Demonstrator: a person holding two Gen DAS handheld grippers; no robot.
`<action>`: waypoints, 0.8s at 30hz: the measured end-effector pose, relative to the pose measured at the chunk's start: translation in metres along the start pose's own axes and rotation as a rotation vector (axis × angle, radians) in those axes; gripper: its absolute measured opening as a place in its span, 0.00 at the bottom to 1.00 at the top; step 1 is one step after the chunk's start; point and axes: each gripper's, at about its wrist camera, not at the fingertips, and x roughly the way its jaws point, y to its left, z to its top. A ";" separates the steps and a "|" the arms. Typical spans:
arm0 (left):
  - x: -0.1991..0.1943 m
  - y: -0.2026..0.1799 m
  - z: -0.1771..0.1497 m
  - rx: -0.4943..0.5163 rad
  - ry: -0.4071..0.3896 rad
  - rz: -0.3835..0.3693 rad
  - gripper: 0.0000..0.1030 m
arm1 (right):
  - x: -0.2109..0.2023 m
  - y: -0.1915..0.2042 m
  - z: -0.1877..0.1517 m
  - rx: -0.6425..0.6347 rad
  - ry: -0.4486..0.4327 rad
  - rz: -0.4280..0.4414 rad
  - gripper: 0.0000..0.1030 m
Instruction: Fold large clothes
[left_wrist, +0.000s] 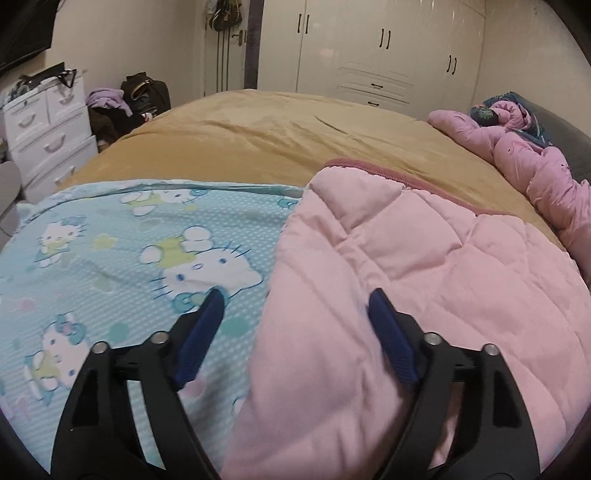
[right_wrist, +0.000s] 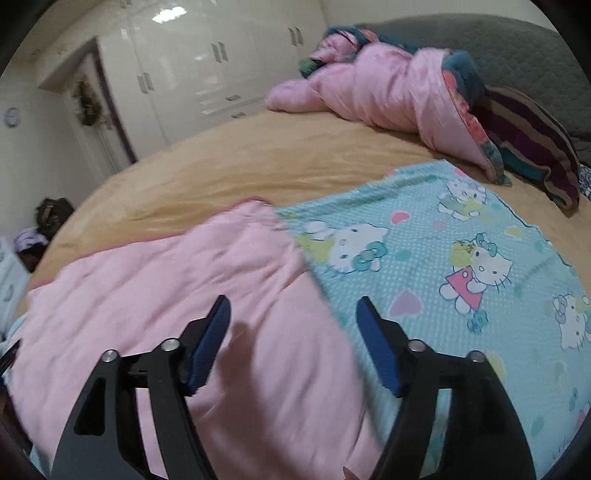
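Pink quilted blanket (left_wrist: 388, 295) lay folded over its blue cat-print side (left_wrist: 110, 258) on the bed (left_wrist: 258, 136); left tongs (left_wrist: 295, 299) and right tongs (right_wrist: 293, 306) hovered spread, empty, the crumpled pink duvet (right_wrist: 388, 88) at one o'clock.

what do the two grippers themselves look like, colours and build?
Both match. The left gripper and right gripper each have two black triangular arms with cut-out slots, silver round pivot bolts at the joints, and long flat dark-blue textured fingers. No cables, markings or sleeves show in either view.
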 end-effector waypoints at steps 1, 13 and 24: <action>-0.006 0.000 0.000 0.003 0.003 0.001 0.76 | -0.011 0.006 -0.004 -0.005 -0.015 0.017 0.80; -0.104 -0.042 -0.003 0.025 -0.065 -0.094 0.91 | -0.085 0.111 -0.043 -0.188 -0.002 0.149 0.84; -0.061 -0.077 -0.087 0.052 0.162 -0.153 0.92 | -0.027 0.133 -0.093 -0.185 0.228 0.123 0.78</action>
